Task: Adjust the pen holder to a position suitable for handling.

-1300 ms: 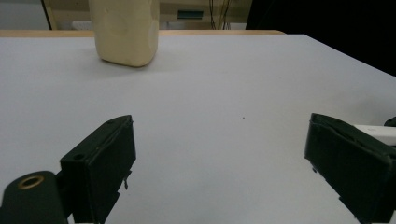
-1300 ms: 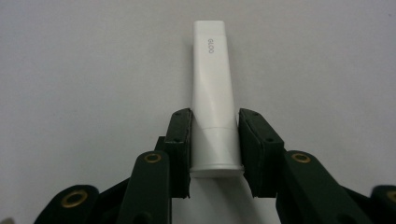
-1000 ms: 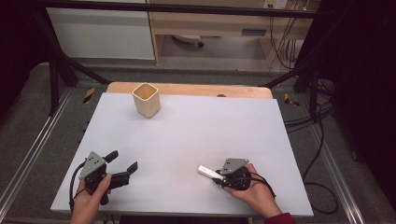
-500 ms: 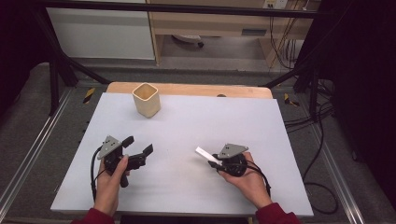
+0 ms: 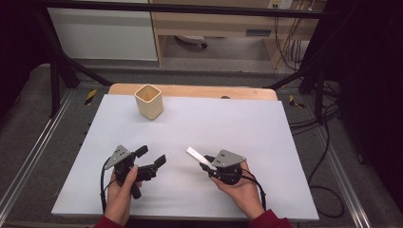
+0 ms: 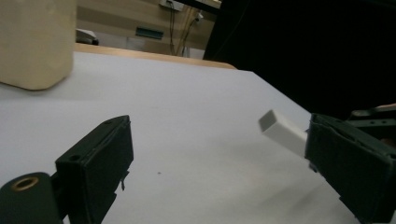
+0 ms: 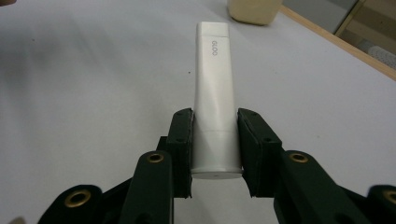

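My right gripper (image 5: pixel 207 164) (image 7: pixel 215 140) is shut on a slim white stick-shaped device (image 7: pixel 214 93) marked "GLOO", held by its rear end and pointing up-left over the white table (image 5: pixel 266 142). The same white device (image 5: pixel 196 155) (image 6: pixel 284 130) sticks out toward the table's middle. My left gripper (image 5: pixel 151 159) (image 6: pixel 219 172) stands open with nothing between its black jaws, a short way left of the device's tip. A beige square cup (image 5: pixel 149 101) (image 6: pixel 35 42) (image 7: pixel 254 10) stands upright at the far left of the table.
A wooden strip (image 5: pixel 190 90) runs along the table's far edge. Metal frame rails (image 5: pixel 28 156) flank the table on both sides, with cables (image 5: pixel 328 142) on the floor to the right.
Both hands have moved forward and inward over the table. The left gripper came up and to the right, the right gripper carried the white device forward; the two now sit closer together.
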Motion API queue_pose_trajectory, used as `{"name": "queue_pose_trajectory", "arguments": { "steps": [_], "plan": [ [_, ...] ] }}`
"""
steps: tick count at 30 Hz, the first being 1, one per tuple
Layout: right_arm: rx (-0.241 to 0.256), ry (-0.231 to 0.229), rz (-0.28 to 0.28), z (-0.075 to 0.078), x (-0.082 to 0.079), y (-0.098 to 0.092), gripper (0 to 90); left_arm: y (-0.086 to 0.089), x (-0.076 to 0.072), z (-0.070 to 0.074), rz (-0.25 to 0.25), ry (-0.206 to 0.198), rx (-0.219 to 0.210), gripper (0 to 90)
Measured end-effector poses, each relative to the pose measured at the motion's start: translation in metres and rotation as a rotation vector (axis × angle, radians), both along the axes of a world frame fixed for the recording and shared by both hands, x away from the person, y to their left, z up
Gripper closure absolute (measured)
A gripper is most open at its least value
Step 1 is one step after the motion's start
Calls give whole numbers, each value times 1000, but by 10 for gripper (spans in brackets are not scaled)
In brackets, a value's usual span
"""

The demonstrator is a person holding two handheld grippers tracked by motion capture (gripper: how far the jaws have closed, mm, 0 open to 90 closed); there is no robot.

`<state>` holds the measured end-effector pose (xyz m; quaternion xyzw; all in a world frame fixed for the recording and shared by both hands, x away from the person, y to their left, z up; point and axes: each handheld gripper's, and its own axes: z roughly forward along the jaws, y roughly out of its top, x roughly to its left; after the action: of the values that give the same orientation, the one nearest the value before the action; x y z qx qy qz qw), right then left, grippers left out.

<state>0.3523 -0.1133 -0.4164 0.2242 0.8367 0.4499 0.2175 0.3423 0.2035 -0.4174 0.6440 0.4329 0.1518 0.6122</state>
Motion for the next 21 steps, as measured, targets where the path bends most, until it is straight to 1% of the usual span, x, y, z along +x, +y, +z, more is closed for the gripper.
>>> {"name": "queue_pose_trajectory", "arguments": {
  "steps": [2,5,10,13,16,19,21],
  "plan": [
    [-2,-2,1,-1,-1,2,675,-4,0,-2,-16,17,-13,72],
    [5,-5,1,-2,-1,5,675,-7,0,-4,-38,41,-66,67],
    [25,-7,0,-3,-4,10,675,-9,0,-4,-57,38,-103,63],
    [45,-10,-9,-2,-5,12,675,-9,0,-4,-73,56,-142,63],
    [53,-24,-17,-2,-6,16,675,-10,0,-5,-83,59,-159,63],
    [65,-33,-20,-2,-7,20,675,-12,-1,-6,-103,72,-186,64],
    [75,-36,-21,-3,-8,22,675,-14,-1,-6,-110,73,-180,64]
  ]
}}
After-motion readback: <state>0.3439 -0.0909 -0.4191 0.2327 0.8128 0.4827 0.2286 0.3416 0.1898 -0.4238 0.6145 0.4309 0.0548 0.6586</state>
